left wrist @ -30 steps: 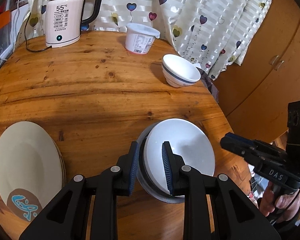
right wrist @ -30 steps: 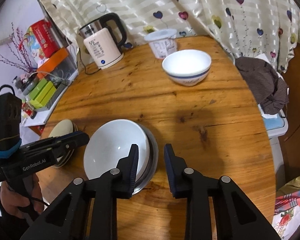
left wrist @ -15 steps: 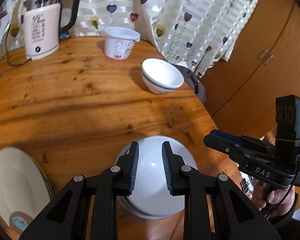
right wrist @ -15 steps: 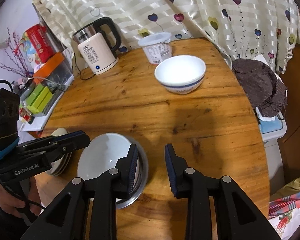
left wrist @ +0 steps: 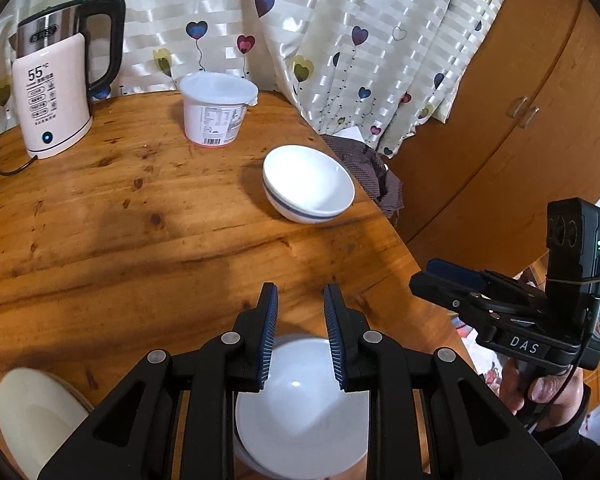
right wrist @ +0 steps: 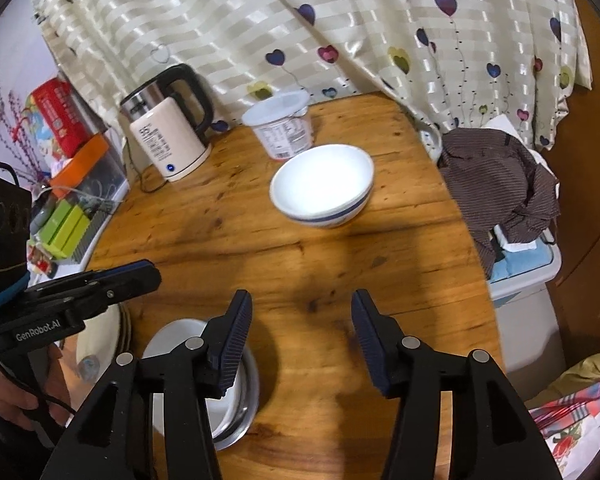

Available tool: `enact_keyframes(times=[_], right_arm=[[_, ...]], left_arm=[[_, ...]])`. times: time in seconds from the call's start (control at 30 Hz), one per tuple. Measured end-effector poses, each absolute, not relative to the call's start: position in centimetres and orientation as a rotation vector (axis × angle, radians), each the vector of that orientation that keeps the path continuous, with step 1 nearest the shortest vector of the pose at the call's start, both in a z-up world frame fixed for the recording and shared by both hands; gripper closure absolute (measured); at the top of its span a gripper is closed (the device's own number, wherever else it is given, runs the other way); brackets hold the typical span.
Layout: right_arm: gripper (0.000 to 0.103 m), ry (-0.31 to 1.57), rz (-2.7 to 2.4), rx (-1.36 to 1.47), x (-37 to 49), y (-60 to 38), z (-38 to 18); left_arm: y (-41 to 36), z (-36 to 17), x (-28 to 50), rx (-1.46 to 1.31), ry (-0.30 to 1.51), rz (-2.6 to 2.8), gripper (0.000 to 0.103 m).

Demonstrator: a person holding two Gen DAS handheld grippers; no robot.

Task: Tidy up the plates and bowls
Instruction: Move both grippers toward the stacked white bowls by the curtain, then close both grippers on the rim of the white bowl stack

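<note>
The left hand-held gripper [left wrist: 300, 336] tilts steeply down over the round wooden table [left wrist: 148, 216], its blue ribbed pads a narrow gap apart with nothing between them. Directly below its fingers sits the plain white ceramic bowl [left wrist: 304, 404], nested in a shallow metal dish [right wrist: 249, 384] whose rim shows in the right wrist view. To the lower left of this gripper lies the stack of cream-coloured plates [left wrist: 32, 420] at the table's edge. Ahead of it and slightly right, well apart, stands the white bowl with a blue band [left wrist: 309, 184], upright near the table's far right edge. Further ahead are the white plastic tub with a printed label [left wrist: 217, 107] and, to the far left, the pale pink electric kettle with a black handle [left wrist: 56, 80].

The right hand-held gripper [right wrist: 302, 338] also points down at the table, and its jaws are opening, with only bare wood between them. The nested white bowl lies just beside and under its left finger. The blue-banded bowl is straight ahead of it, well apart. A bare hand [left wrist: 540, 388] grips this gripper's handle from below, off the table's right edge; another hand [right wrist: 8, 396] wraps the left gripper's handle in the same way.
</note>
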State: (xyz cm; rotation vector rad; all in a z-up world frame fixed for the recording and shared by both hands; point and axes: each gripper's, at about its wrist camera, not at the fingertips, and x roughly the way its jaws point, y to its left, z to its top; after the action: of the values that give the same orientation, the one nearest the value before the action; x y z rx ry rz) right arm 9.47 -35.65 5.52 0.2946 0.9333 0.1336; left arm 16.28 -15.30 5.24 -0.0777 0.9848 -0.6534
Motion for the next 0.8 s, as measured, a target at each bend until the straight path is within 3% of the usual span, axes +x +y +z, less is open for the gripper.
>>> enact_keyframes(times=[0.3,0.57,0.8], right_arm=[[0.052,0.935,0.106,0.308,12.0,-37.8,5.8],[0.069,0.968,0.103,0.353,15.6,-40.1,4.8],[0.071,1.007,0.117,0.409,18.8,-41.3,3.2]], left_arm=[[-16.9,4.8,19.9,-0.082,1.043,-0.666,0.078],[-19.0,3.7,24.2,-0.084,1.087,-0.676,0.078],[-20.9,1.8,27.1,-0.103,1.141,-0.686,0.078]])
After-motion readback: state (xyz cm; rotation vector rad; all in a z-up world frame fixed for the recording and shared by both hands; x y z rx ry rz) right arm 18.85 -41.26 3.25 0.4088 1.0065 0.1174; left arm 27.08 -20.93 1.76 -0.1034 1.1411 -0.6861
